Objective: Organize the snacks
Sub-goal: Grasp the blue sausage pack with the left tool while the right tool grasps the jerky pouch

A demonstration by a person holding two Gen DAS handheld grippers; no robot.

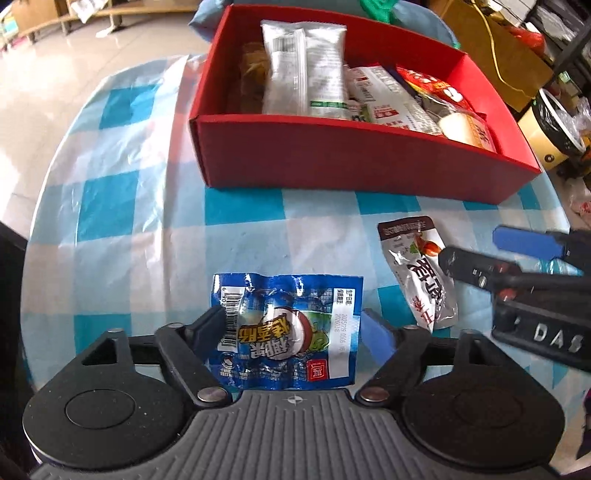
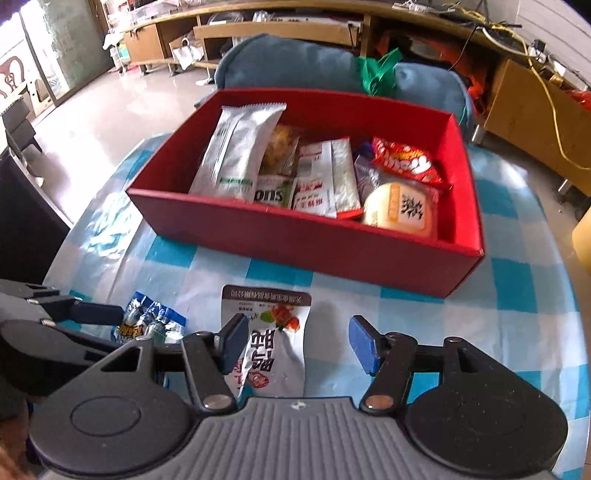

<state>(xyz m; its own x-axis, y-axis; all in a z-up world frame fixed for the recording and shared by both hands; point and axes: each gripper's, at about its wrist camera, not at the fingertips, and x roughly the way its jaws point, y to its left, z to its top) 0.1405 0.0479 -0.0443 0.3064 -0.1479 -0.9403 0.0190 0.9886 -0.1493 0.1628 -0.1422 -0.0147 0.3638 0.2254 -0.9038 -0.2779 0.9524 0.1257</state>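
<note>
Left gripper [image 1: 295, 328], bottom centre of its view: jaws spread, straddling the blue snack packet [image 1: 286, 332]; the pads sit at the packet's side edges, no visible squeeze, packet flat on the cloth. Right gripper [image 2: 299, 341], bottom centre of its view: jaws apart, white-and-brown sachet [image 2: 271, 339] between them, left pad at its edge, right pad clear of it with cloth showing.

In the left view the sachet [image 1: 419, 269] lies right of the blue packet, apart from it.

Surface: round table under a blue-and-white checked plastic cloth [image 1: 122, 206], wrinkled, glossy. Red box [image 2: 306, 240] upper centre, open-topped and packed with wrapped snacks. Bare cloth between box front and both packets.

Table edge curves off at left and right of frame. Beyond: tiled floor [image 2: 110, 122] upper left, blue cushion [image 2: 295, 62] behind the box, wooden shelving [image 2: 280, 26] across the top.
</note>
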